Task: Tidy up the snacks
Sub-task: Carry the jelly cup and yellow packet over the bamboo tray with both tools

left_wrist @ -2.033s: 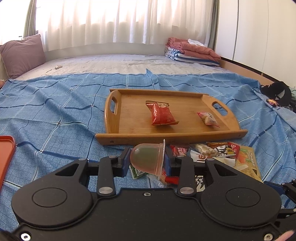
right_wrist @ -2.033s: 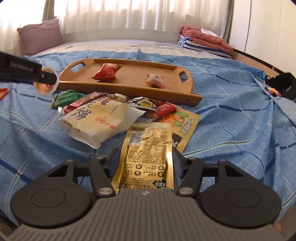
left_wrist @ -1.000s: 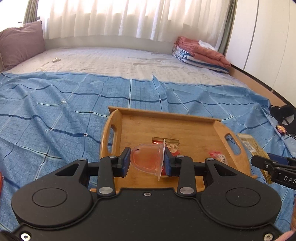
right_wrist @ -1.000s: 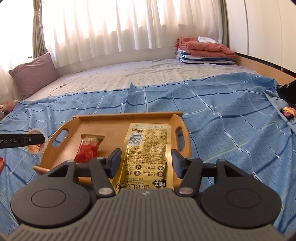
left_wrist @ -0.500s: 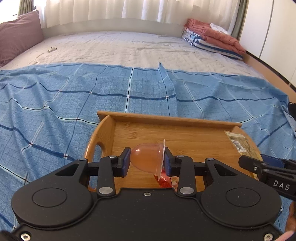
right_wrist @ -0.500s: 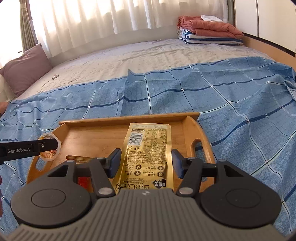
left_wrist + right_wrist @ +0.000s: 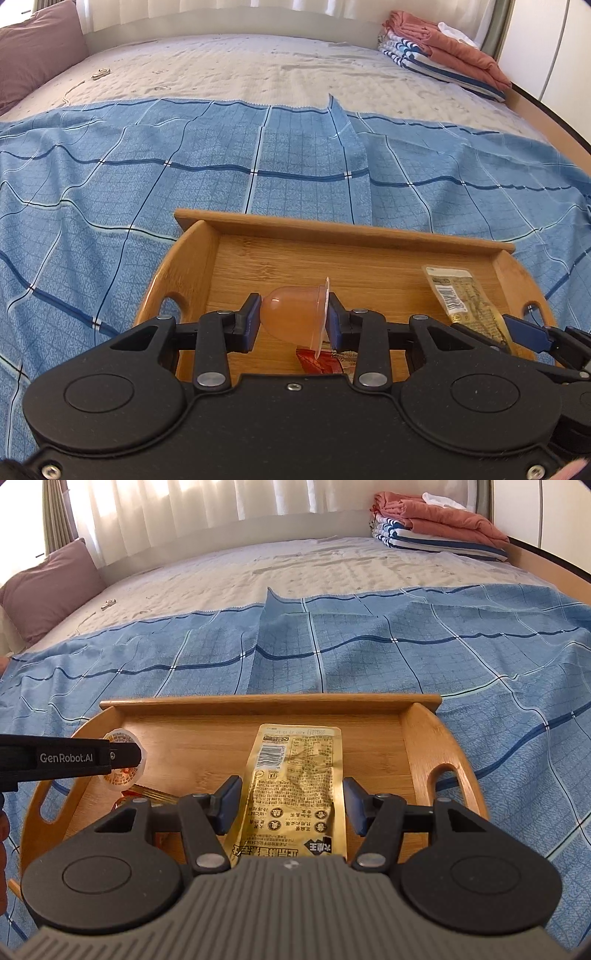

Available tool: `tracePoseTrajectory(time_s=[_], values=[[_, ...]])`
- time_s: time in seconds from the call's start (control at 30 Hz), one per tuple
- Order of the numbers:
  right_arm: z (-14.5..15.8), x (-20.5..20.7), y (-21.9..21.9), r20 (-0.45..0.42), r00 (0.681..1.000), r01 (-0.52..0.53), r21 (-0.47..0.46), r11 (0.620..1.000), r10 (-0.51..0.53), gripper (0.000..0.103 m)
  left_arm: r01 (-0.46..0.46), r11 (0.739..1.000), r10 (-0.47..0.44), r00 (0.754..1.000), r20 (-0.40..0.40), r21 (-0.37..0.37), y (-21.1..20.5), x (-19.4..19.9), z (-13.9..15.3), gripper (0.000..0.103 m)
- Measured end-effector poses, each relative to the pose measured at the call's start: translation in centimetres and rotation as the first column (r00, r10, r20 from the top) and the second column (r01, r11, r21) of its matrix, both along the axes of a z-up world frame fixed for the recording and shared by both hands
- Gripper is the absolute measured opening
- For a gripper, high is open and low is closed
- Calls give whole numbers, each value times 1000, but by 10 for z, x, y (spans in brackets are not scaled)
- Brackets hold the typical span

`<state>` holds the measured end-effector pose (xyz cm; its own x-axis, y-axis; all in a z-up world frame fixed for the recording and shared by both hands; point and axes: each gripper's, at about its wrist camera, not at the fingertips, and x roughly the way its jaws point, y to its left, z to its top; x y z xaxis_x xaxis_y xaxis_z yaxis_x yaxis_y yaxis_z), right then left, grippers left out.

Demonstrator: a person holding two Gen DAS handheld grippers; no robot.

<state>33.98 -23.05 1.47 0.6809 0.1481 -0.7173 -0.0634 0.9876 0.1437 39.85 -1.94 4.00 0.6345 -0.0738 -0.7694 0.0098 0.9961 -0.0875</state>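
- Left gripper (image 7: 293,320) pinches a jelly cup (image 7: 295,314) on its side, above the tray's (image 7: 343,232) left half.
- Right gripper (image 7: 291,805): pads look just clear of the gold pouch (image 7: 295,786) between them; grip uncertain.
- Pouch stretches over the tray's right half.
- Red packet (image 7: 321,363) lies on the tray, near edge.

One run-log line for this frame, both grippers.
left gripper: shut on jelly cup | right gripper: gold pouch between jaws, grip unclear | both over wooden tray

Tray (image 7: 421,746) far half bare; red packet (image 7: 325,363) blocks near-left floor.
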Motion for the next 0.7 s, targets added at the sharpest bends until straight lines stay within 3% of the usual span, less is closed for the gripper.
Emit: tracePoseTrajectory(time_s=[0.7], values=[[-18,6,11,3,1000,-17,-48,999,17,62,-7,999,7,1000,-1,36,-4,12,-15,34]])
